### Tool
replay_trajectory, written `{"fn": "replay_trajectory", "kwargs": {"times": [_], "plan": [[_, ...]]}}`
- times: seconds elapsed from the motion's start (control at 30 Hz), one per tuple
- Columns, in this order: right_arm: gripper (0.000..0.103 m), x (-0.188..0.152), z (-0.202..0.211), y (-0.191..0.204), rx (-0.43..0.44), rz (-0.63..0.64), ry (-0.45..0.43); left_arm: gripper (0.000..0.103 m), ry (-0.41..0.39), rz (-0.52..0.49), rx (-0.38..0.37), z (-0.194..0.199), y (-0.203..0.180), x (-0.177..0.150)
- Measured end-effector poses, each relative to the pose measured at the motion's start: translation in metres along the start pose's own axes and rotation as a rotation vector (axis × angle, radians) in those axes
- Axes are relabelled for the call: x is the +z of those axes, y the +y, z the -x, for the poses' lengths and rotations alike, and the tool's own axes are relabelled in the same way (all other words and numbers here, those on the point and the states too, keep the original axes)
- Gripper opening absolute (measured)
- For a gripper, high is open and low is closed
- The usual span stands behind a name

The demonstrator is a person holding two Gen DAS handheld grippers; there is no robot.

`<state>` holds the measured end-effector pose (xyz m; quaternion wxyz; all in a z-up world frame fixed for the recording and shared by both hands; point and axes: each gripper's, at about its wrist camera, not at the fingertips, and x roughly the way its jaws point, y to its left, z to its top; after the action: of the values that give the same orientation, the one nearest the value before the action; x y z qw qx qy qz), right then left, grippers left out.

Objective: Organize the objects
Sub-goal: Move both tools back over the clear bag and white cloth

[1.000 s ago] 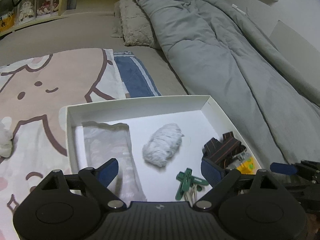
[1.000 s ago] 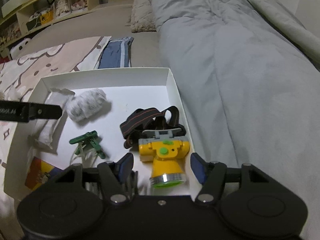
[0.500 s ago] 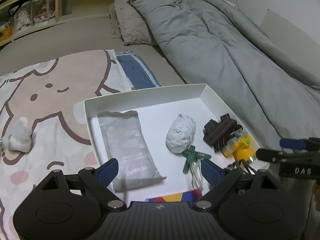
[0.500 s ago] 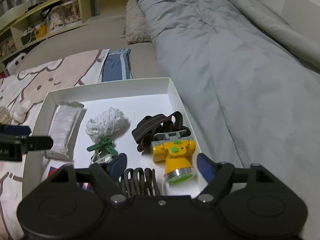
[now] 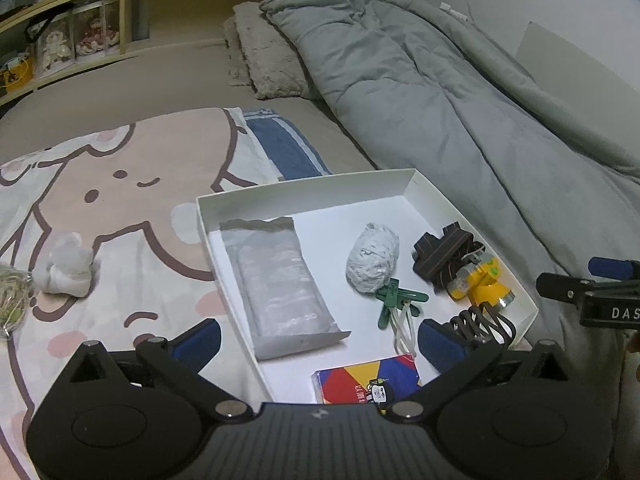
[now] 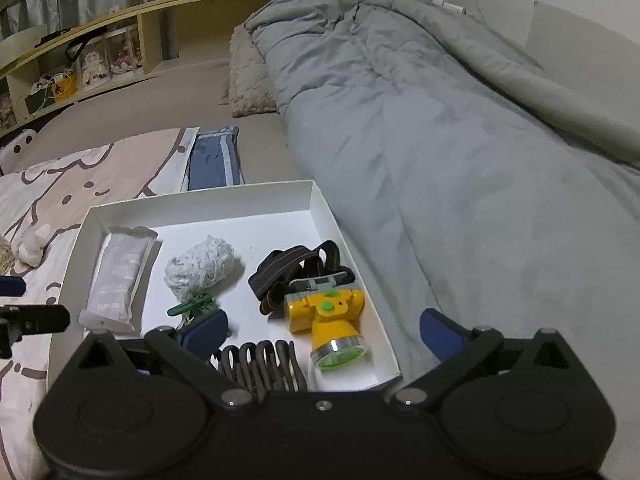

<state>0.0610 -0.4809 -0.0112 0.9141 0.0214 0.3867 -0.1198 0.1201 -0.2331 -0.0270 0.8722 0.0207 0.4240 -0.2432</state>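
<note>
A white shallow box (image 5: 496,254) (image 6: 352,248) lies on the bed. In it are a silver foil pouch (image 5: 280,284) (image 6: 118,276), a white string ball (image 5: 374,258) (image 6: 200,266), a green clip (image 5: 394,296), a yellow headlamp (image 6: 328,312) (image 5: 482,284) with a dark strap, a black coil (image 6: 260,364) and a colourful card pack (image 5: 366,378). My left gripper (image 5: 318,342) hovers over the box's near left part, its jaws opening and empty. My right gripper (image 6: 322,332) hangs above the headlamp and coil, jaws opening, touching neither.
A small white plush (image 5: 66,266) and a bag of rubber bands (image 5: 12,292) lie on the cartoon blanket (image 5: 120,184) left of the box. A grey duvet (image 6: 440,140) fills the right side. A pillow (image 5: 264,56) and shelves (image 6: 80,60) stand at the back.
Both grippers drew back and rose, so more of the box shows. The right jaws spread wide away from the headlamp. The left jaws widened a little. The coil and card pack came into view.
</note>
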Motion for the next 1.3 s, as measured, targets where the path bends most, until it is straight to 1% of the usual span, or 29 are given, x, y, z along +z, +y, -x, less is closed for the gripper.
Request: {"fn": "replay_trajectory", "kwargs": {"times": [0.27,0.47,0.73,1.03,1.13,1.27,1.3], "plan": [[0.103,0.005,0.010,0.010,0.007,-0.014,-0.018,0.103,-0.041,0.038,0.005,0.019,0.019,0.002],[0.103,0.011,0.010,0.037,0.051,-0.005,-0.026,0.103,-0.080,0.082,0.047,0.037,0.052,0.001],[0.103,0.022,0.002,0.090,0.108,0.046,-0.054,0.103,-0.100,0.134,0.140,0.059,0.107,-0.005],[0.103,0.030,-0.009,0.163,0.204,0.106,-0.059,0.103,-0.133,0.197,0.225,0.086,0.167,-0.011],[0.103,0.031,-0.012,0.182,0.233,0.113,-0.057,0.103,-0.141,0.223,0.244,0.092,0.186,-0.013],[0.103,0.031,-0.016,0.213,0.272,0.109,-0.059,0.103,-0.154,0.296,0.257,0.096,0.211,-0.019],[0.103,0.031,-0.016,0.213,0.272,0.109,-0.059,0.103,-0.155,0.312,0.258,0.097,0.216,-0.021]]}}
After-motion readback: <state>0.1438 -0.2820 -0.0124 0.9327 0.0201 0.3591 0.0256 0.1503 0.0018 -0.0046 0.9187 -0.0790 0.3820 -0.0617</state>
